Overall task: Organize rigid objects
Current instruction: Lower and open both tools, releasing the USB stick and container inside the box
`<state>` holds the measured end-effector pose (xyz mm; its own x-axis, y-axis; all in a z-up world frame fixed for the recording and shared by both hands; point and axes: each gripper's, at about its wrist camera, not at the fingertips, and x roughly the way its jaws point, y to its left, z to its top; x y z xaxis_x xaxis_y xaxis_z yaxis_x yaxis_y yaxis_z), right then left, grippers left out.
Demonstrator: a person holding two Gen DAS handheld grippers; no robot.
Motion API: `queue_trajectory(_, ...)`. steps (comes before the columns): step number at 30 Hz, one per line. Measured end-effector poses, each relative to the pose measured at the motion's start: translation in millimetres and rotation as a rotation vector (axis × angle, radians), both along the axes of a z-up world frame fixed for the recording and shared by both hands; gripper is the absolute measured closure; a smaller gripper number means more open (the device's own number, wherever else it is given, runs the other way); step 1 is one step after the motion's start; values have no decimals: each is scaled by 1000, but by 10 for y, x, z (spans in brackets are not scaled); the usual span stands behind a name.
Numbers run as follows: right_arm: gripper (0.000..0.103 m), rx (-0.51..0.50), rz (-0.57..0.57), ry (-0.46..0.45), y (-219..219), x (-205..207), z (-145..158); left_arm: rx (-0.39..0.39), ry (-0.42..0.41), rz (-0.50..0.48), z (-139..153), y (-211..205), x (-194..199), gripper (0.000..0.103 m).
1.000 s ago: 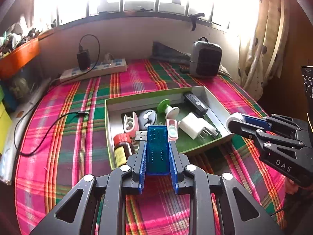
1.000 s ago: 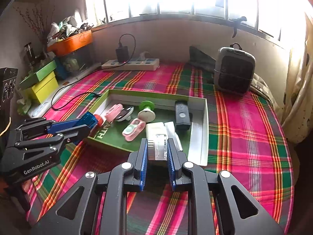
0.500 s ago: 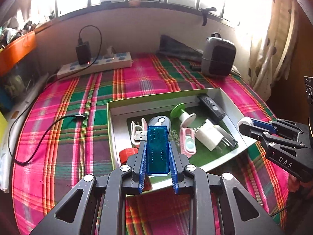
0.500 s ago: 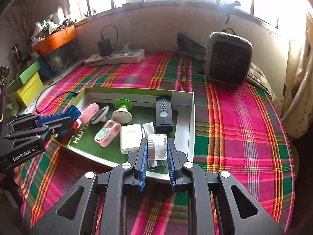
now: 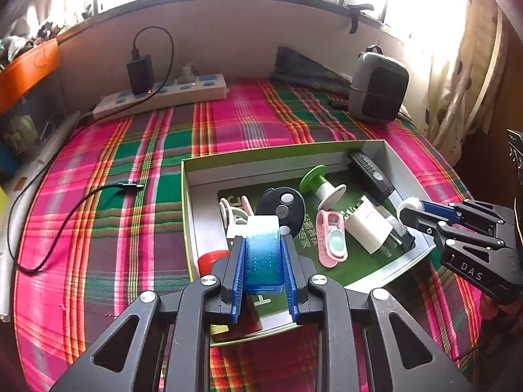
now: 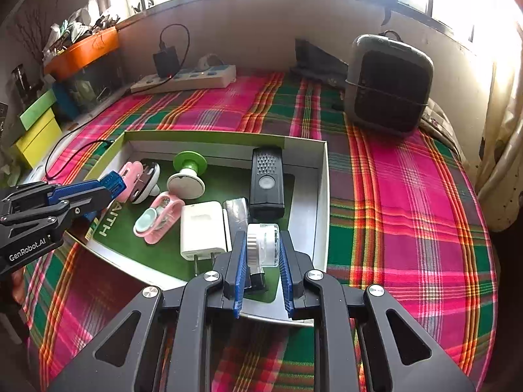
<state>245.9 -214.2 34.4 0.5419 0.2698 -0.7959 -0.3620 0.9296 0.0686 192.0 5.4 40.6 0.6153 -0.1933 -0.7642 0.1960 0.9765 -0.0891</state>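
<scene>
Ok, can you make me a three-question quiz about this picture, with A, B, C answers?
1. Where is the white plug?
A. on the windowsill
B. in the box
C. on the power strip

2. What colour is the stick in the left gripper?
A. blue
B. yellow
C. red

3. What is the right gripper doing?
A. hanging open with nothing in it
B. lying on the cloth
C. holding a small clear jar

Answers:
1 B, it lies on the box's green floor.
2 A, the blue stick shows between the fingers.
3 C, the fingers press on the small clear jar.
</scene>
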Motion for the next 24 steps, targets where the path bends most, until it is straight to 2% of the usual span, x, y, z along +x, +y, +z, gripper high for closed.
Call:
queue_trajectory(22,83,5,-15,16,1,55,-77,-12,23,-11,-72,-34,5,81)
queue_trajectory(24,81,5,-17,16,2,50,-77,-15,22,-8,-72,-37,-1,81)
